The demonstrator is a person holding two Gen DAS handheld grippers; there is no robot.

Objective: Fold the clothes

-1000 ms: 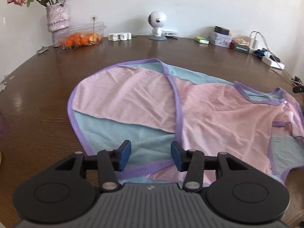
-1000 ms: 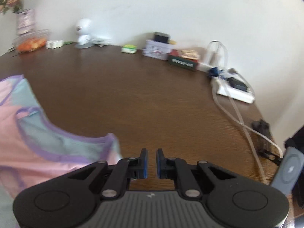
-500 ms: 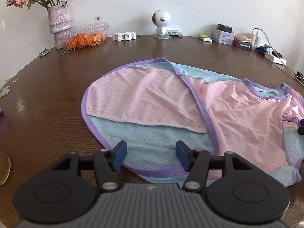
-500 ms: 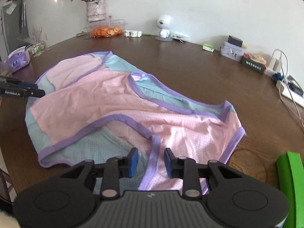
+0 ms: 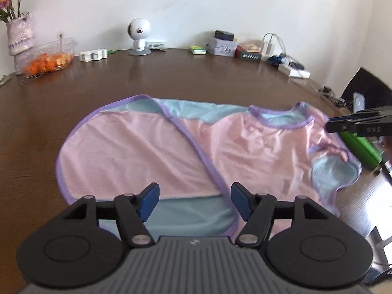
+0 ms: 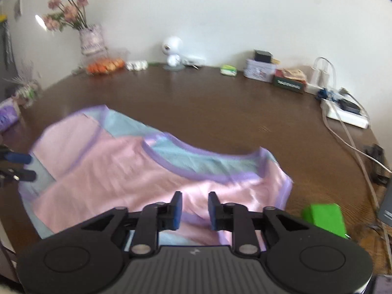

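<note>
A pink and light-blue garment with purple trim (image 5: 171, 152) lies spread on the dark wooden table (image 5: 171, 73); it also shows in the right wrist view (image 6: 127, 176). My left gripper (image 5: 195, 202) is open and empty above the garment's near hem. My right gripper (image 6: 195, 209) is open and empty above the garment's near right part, beside the neckline (image 6: 196, 169). The right gripper shows at the right edge of the left wrist view (image 5: 330, 125). The left gripper shows at the left edge of the right wrist view (image 6: 27, 166).
Along the table's far edge stand a flower vase (image 6: 91, 39), a box of orange fruit (image 5: 46, 61), a white robot toy (image 5: 139, 36), small boxes (image 5: 221, 46) and a power strip with cables (image 6: 348, 115). A green object (image 6: 325, 218) lies right of the garment.
Both grippers have opened wider. The left view has shifted right along the garment's hem. The right gripper has swung back toward the garment and moved right, over its near right part.
</note>
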